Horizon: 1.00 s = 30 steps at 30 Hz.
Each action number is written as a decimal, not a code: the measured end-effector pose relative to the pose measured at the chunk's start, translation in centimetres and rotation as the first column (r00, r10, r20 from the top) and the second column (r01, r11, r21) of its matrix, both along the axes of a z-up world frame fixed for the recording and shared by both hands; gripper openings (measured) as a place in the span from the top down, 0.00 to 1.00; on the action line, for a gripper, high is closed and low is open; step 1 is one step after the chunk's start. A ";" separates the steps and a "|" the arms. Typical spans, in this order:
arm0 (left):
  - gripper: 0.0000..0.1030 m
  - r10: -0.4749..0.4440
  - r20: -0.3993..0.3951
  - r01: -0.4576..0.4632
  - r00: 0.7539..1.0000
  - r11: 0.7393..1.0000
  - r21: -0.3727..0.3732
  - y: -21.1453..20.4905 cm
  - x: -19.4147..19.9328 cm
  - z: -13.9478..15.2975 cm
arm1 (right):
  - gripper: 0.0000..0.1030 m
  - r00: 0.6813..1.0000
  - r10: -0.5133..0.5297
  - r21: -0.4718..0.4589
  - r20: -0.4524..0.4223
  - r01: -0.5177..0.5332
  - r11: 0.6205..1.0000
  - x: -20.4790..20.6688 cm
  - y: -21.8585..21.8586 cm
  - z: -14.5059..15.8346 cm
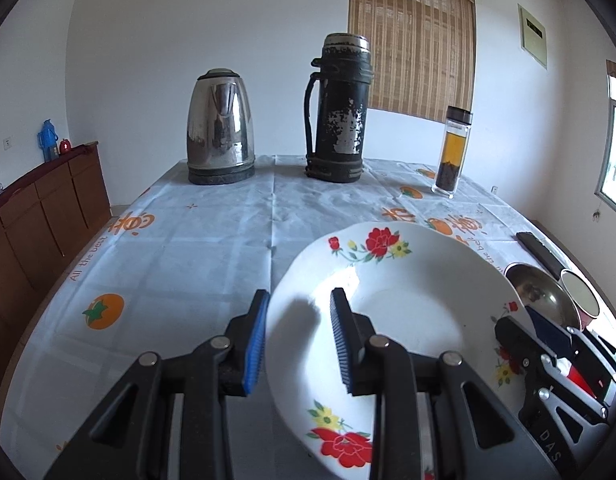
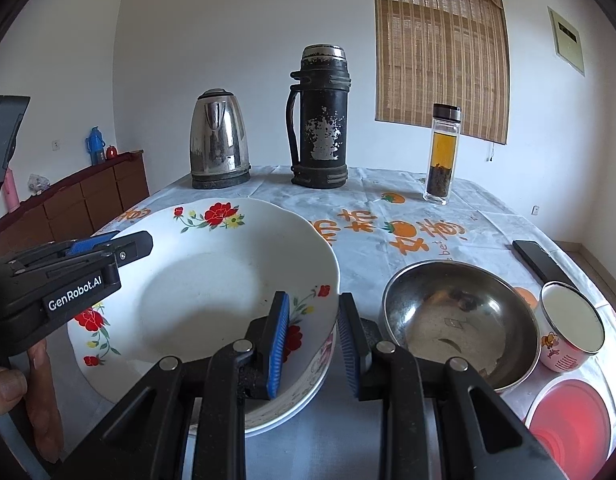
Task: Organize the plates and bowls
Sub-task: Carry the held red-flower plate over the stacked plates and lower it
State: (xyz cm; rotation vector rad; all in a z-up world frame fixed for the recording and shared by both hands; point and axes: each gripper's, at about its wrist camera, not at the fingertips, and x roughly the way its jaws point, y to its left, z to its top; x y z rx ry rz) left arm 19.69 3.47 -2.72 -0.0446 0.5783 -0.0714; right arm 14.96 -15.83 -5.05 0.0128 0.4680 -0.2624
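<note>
A white deep plate with red flowers [image 1: 407,300] [image 2: 212,292] sits on another patterned dish [image 2: 308,376] on the table. My left gripper [image 1: 300,336] is open, its jaws astride the plate's left rim. It also shows in the right wrist view [image 2: 108,246]. My right gripper [image 2: 313,344] is open, its jaws astride the plate's right rim. It also shows in the left wrist view [image 1: 547,356]. A steel bowl [image 2: 463,320] [image 1: 547,296] stands just right of the plates.
A small enamel cup [image 2: 571,328] and a red lid [image 2: 571,428] lie right of the bowl. A dark phone [image 2: 543,262] lies near the right edge. A steel kettle [image 2: 220,140], a black thermos [image 2: 319,120] and a tea bottle [image 2: 441,156] stand at the back.
</note>
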 end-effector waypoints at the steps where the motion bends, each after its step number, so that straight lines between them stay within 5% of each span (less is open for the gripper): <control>1: 0.72 -0.002 -0.004 0.002 1.000 1.000 0.002 -0.1 0.1 -0.1 | 0.74 1.000 -0.003 -0.002 0.000 0.003 1.000 0.0 0.0 0.0; 30: 0.72 -0.021 -0.048 0.023 0.999 0.999 0.026 -0.7 0.9 -1.3 | 0.74 0.997 -0.025 0.009 -0.069 0.026 1.000 1.1 -0.6 -0.6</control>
